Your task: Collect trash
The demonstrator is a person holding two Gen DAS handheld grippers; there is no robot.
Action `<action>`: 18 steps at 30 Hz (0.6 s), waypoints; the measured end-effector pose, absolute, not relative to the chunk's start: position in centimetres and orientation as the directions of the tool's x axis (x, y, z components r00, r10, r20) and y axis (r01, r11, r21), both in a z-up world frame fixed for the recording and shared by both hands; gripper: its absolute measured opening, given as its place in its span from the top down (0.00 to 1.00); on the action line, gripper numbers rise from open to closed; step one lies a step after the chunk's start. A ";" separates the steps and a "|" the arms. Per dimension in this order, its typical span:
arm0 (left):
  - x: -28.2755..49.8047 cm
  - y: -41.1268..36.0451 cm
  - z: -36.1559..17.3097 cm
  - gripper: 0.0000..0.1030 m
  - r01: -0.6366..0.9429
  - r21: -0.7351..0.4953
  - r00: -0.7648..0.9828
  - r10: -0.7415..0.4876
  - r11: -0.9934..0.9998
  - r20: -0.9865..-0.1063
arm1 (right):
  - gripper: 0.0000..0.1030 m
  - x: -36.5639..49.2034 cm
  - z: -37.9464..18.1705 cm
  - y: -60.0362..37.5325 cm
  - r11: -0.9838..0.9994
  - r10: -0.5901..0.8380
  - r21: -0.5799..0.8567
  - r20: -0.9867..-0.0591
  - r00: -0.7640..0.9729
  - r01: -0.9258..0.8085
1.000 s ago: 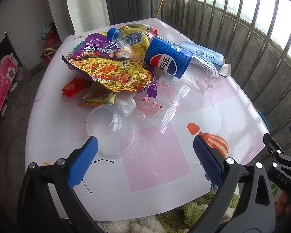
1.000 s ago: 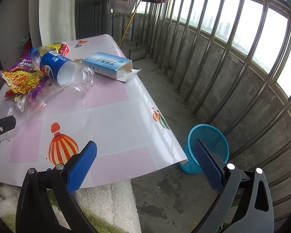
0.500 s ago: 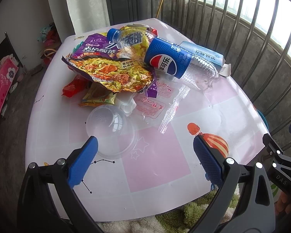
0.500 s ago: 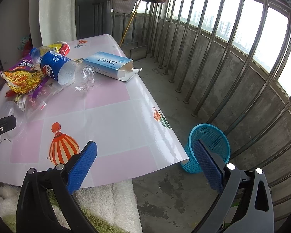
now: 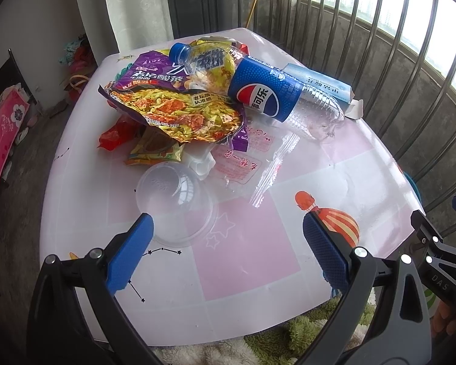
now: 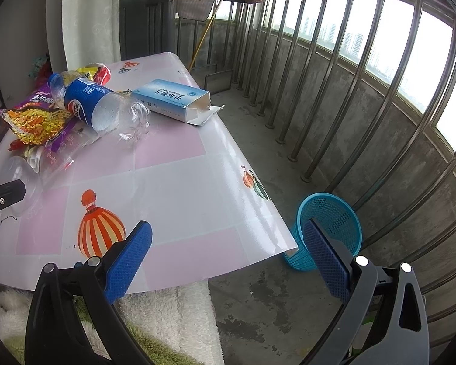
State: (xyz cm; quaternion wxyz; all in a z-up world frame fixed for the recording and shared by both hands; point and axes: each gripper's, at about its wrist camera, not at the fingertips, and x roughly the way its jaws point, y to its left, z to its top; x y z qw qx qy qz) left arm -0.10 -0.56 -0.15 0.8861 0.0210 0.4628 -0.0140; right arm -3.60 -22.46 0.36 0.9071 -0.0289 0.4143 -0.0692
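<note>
A pile of trash lies on the table (image 5: 243,261): a clear plastic cup (image 5: 174,203) on its side, a yellow noodle wrapper (image 5: 179,112), a purple wrapper (image 5: 149,73), a Pepsi bottle (image 5: 267,94), a smaller blue-capped bottle (image 5: 197,57), a clear bag (image 5: 246,164) and a light blue carton (image 5: 319,80). My left gripper (image 5: 228,243) is open and empty, just in front of the cup. My right gripper (image 6: 228,249) is open and empty over the table's front right corner. The Pepsi bottle (image 6: 97,106) and carton (image 6: 173,99) lie far ahead of it. A blue mesh waste basket (image 6: 331,222) stands on the floor.
A metal railing (image 6: 349,91) runs along the right side over a concrete floor (image 6: 273,304). A fluffy white and green rug (image 6: 167,319) lies under the table's front edge. A curtain (image 5: 130,6) hangs behind the table. Pink bedding (image 5: 0,127) lies at far left.
Both grippers have hardly moved; the views shift very slightly. Nothing on the table has moved.
</note>
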 end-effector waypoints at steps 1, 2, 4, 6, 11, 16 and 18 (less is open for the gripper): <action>-0.1 -0.6 -0.1 0.08 0.044 0.024 0.571 -0.005 0.999 -0.821 | 0.06 -3.6 0.3 -22.3 0.989 -0.149 -0.110 -0.747 0.647 0.101; -0.1 -0.6 -0.1 0.08 0.044 0.023 0.571 -0.006 0.999 -0.821 | 0.06 -3.6 0.4 -22.5 0.989 -0.148 -0.109 -0.747 0.648 0.101; -0.2 -0.5 -0.1 0.08 0.044 0.022 0.570 -0.007 0.999 -0.821 | 0.06 -3.6 0.4 -22.4 0.989 -0.149 -0.109 -0.747 0.648 0.101; -0.1 -0.3 -0.2 0.08 0.044 0.021 0.569 -0.008 0.999 -0.822 | 0.06 -3.6 0.4 -22.6 0.989 -0.150 -0.109 -0.747 0.648 0.103; -0.3 0.2 -0.1 0.08 0.035 0.012 0.576 -0.010 0.999 -0.817 | 0.06 -3.7 0.4 -22.3 0.989 -0.147 -0.106 -0.745 0.650 0.102; 0.1 2.4 1.0 0.08 -0.023 -0.011 0.619 0.006 1.000 -0.785 | 0.06 -3.7 0.8 -22.1 0.992 -0.124 -0.081 -0.739 0.662 0.095; 0.4 4.0 1.4 0.08 -0.065 -0.020 0.636 0.026 0.998 -0.771 | 0.06 -3.6 1.0 -22.1 0.994 -0.109 -0.067 -0.736 0.668 0.088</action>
